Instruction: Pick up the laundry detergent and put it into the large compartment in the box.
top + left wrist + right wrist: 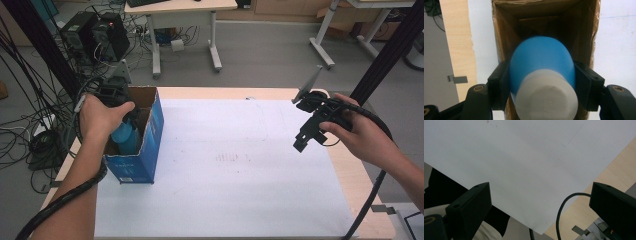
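Gripping a blue bottle (541, 60) by its body, just above the white cap (546, 98), the left tongs (541, 86) hold it inside the cardboard box (150, 135) at the tabletop's (350, 170) left edge. Right tongs (539, 207) hang open and empty above the white sheet (225, 165).

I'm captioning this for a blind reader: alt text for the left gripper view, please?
The left gripper clamps a blue bottle with a white cap at the mouth of an open cardboard box. The box stands on white paper over a wooden table.
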Available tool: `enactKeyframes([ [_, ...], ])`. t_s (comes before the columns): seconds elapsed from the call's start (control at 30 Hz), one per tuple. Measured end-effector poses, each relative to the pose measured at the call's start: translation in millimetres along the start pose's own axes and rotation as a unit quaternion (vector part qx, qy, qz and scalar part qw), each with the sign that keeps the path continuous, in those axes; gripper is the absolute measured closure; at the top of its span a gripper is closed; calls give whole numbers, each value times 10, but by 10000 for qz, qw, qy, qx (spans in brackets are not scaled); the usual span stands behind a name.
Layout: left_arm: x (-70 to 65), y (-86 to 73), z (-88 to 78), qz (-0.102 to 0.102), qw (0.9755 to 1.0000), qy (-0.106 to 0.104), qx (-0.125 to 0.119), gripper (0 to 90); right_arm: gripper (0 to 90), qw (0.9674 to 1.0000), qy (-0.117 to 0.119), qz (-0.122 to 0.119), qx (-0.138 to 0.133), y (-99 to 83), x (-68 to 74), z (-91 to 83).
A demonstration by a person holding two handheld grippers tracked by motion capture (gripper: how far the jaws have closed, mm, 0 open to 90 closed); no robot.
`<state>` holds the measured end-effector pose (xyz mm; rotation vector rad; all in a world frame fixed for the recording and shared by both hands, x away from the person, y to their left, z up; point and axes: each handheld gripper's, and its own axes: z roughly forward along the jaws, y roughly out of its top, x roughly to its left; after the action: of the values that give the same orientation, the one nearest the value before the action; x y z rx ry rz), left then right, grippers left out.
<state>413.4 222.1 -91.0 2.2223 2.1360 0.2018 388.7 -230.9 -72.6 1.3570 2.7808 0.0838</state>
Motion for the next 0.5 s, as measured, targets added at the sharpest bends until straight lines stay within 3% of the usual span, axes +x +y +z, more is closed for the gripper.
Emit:
enactKeyframes([
  [0.5, -61, 31, 156, 63, 9999, 50, 60, 377, 39, 10000, 13, 25, 33, -2, -39, 11],
])
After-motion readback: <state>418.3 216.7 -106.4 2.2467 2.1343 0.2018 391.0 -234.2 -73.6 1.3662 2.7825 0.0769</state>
